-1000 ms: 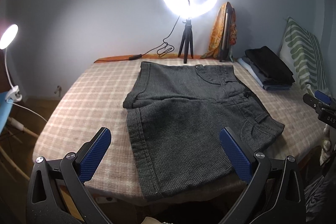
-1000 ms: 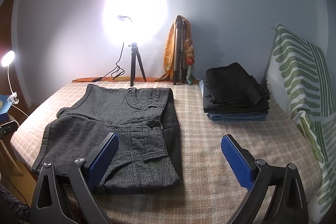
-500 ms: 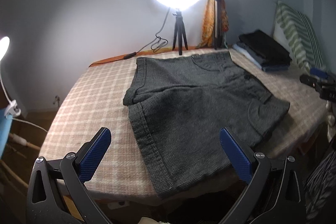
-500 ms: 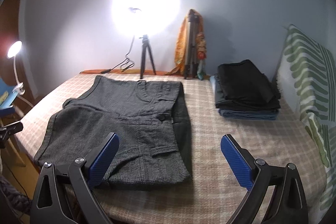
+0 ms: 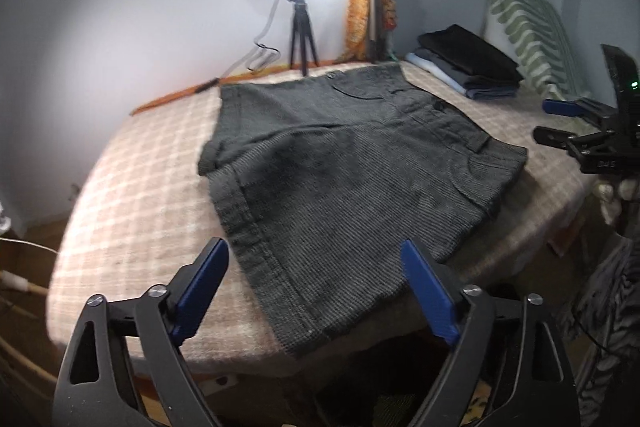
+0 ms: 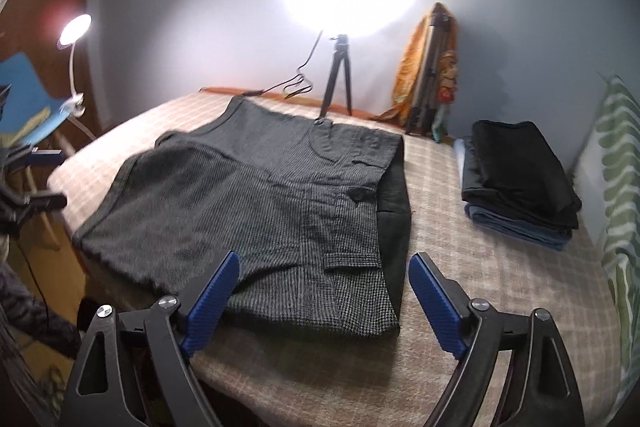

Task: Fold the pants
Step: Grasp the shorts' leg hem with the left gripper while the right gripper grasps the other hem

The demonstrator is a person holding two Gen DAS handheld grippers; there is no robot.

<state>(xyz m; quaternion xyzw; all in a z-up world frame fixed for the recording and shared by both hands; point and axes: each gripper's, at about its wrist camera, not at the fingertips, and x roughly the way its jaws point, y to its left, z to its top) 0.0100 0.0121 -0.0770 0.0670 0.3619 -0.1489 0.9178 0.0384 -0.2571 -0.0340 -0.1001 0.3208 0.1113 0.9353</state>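
Where checked fabric spreads, ribbed pants [image 5: 344, 163] lie.

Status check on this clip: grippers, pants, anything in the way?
Left gripper open, empty. Right gripper open, empty. Grey pants flat on bed, ungrasped. Folded stack off to the side.

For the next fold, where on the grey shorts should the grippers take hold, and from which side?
Probably the near edge of the grey shorts: the left gripper at the hem corner overhanging the bed, the right gripper at the waistband corner. Both are open and come from the bed's near side. The shorts lie flat, already folded leg on leg, so the corners give a pinchable edge.
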